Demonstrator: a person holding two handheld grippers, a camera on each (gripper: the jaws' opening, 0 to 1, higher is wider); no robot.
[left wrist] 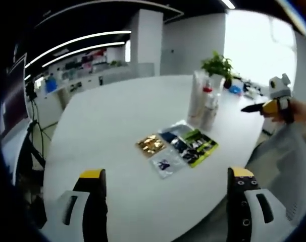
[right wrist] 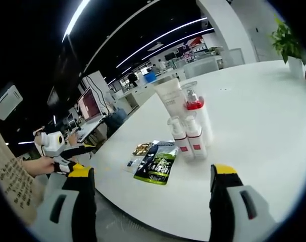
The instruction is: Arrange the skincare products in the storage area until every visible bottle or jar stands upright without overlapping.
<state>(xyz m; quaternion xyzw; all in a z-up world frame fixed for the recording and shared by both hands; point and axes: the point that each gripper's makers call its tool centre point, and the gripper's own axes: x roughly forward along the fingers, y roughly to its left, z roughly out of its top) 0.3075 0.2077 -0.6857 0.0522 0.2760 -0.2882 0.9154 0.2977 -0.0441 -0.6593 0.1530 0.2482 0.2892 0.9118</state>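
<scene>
From my right gripper view, the bottles (right wrist: 187, 128) stand upright in a tight cluster on the table (right wrist: 254, 101). The sachets (right wrist: 155, 160) lie flat just left of the bottles, toward the table's near edge. A potted plant (right wrist: 289, 43) stands well behind the bottles, to their right.

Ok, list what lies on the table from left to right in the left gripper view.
Gold foil packet → clear sachet with dark print → green and black pouch → cluster of upright white bottles → potted plant → the other hand-held gripper, off the table's edge.
</scene>
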